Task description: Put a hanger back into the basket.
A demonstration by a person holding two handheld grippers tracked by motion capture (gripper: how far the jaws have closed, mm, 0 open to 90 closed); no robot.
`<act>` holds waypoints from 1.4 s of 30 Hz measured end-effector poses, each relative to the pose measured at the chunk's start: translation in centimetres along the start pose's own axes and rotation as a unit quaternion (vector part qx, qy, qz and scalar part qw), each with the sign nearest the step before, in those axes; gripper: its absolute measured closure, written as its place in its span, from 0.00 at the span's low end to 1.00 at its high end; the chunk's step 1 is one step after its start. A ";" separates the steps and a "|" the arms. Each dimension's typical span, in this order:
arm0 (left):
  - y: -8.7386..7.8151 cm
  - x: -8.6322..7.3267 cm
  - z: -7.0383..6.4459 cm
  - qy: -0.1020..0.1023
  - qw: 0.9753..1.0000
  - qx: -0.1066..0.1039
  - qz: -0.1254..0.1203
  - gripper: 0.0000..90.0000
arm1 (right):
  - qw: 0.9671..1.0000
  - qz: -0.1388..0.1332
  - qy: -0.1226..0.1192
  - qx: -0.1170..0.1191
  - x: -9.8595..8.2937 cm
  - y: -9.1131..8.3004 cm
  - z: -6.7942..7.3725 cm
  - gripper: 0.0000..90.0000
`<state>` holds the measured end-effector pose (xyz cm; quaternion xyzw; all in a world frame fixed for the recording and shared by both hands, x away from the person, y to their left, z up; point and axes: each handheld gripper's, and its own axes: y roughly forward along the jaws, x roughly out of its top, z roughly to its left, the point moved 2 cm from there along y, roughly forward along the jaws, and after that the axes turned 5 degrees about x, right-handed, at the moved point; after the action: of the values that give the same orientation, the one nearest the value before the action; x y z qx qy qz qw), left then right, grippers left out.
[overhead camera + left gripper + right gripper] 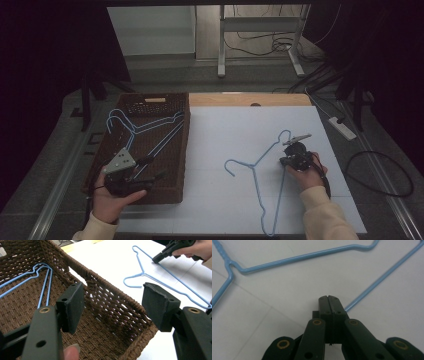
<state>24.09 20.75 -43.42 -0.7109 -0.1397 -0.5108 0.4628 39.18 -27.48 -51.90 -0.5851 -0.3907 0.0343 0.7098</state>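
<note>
A blue wire hanger point(253, 165) lies flat on the white table sheet point(225, 130), hook pointing left. My right gripper point(284, 161) is at the hanger's long straight bar, jaws pressed together. In the right gripper view the bar of the hanger point(294, 258) runs in under the tip of the right gripper point(329, 298). The left gripper view shows the hanger point(143, 273) with the right gripper point(155, 259) touching its wire. My left gripper point(154, 168) hovers open over the near end of a brown wicker basket point(186, 145), nothing between its jaws point(115, 302).
Blue hangers point(145, 127) lie inside the basket point(112, 287), toward its far end point(37, 272). A bare wooden strip point(250, 100) edges the table's back. A power strip point(342, 128) and cables lie on the floor at the right.
</note>
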 end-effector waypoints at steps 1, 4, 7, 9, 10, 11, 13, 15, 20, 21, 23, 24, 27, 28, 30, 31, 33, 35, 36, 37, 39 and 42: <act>0.0 0.0 0.0 0.000 1.000 0.000 0.000 0.38 | 1.000 0.000 0.001 0.000 -0.3 -0.2 0.0 1.00; 0.1 0.0 0.0 0.000 1.000 -0.001 0.000 0.39 | 1.000 0.002 -0.001 -0.002 -0.6 -0.5 0.0 1.00; 0.2 0.0 -0.1 -0.001 1.000 -0.004 0.000 0.39 | 1.000 -0.011 -0.022 0.011 -0.3 -0.6 0.5 1.00; 0.2 0.0 -0.1 0.000 1.000 -0.004 -0.001 0.39 | 0.998 -0.026 -0.042 0.029 0.3 -0.8 1.1 0.95; 0.2 0.0 -0.1 0.000 1.000 -0.005 -0.001 0.39 | 0.997 -0.035 -0.057 0.042 0.8 -0.9 1.6 0.90; 0.3 0.0 -0.1 -0.001 1.000 -0.005 -0.001 0.39 | 0.996 -0.037 -0.070 0.048 1.3 -1.0 2.1 0.86; 0.3 0.0 -0.2 0.000 1.000 -0.007 -0.001 0.39 | 0.992 -0.037 -0.097 0.065 2.4 -1.1 3.1 0.76; 0.3 0.0 -0.2 0.000 1.000 -0.008 -0.001 0.39 | 0.988 -0.017 -0.128 0.089 3.8 -0.7 4.4 0.64; 0.2 0.0 -0.2 0.000 1.000 -0.008 -0.003 0.39 | 0.979 0.030 -0.167 0.113 5.9 0.6 5.8 0.58; 0.2 0.0 -0.1 0.000 1.000 -0.008 -0.004 0.39 | 0.977 0.042 -0.172 0.120 6.3 1.0 6.0 0.57; 0.2 0.0 -0.1 0.001 1.000 -0.008 -0.004 0.39 | 0.973 0.070 -0.183 0.125 6.9 1.8 6.3 0.56; 0.2 0.0 -0.1 0.001 1.000 -0.008 -0.004 0.39 | 0.970 0.083 -0.190 0.126 7.1 2.2 6.5 0.56; 0.2 0.0 -0.1 0.003 1.000 -0.008 -0.003 0.39 | 0.963 0.119 -0.208 0.126 7.6 3.3 7.3 0.57; 0.2 0.0 -0.1 0.003 1.000 -0.008 -0.003 0.38 | 0.960 0.131 -0.215 0.125 7.8 3.5 7.5 0.58; 0.3 0.0 -0.1 0.003 1.000 -0.009 -0.003 0.38 | 0.956 0.146 -0.223 0.123 7.9 4.0 7.9 0.61; 0.2 0.0 -0.1 0.003 1.000 -0.009 -0.003 0.39 | 0.954 0.152 -0.227 0.123 8.0 4.1 8.0 0.64; 0.2 0.0 -0.1 0.003 1.000 -0.009 -0.003 0.39 | 0.950 0.167 -0.234 0.121 8.1 4.4 8.2 0.68; 0.2 0.0 -0.1 0.002 1.000 -0.009 -0.004 0.39 | 0.948 0.178 -0.235 0.118 8.3 4.5 8.4 0.76; 0.2 0.0 -0.2 0.002 1.000 -0.009 -0.005 0.39 | 0.947 0.185 -0.234 0.116 8.4 4.5 8.5 0.82; 0.2 0.0 -0.2 0.003 1.000 -0.010 -0.005 0.39 | 0.947 0.191 -0.234 0.113 8.5 4.5 8.6 0.88; 0.2 0.0 -0.2 0.003 1.000 -0.010 -0.005 0.39 | 0.945 0.197 -0.236 0.110 8.6 4.6 8.9 0.92; 0.2 0.1 -0.2 0.004 1.000 -0.009 -0.006 0.39 | 0.942 0.205 -0.251 0.094 8.6 4.6 9.5 0.96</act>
<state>24.09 20.47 -43.45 -0.7126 -0.1374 -0.5173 0.4536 41.39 -14.03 -51.32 -0.5557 -0.4228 0.3607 0.6183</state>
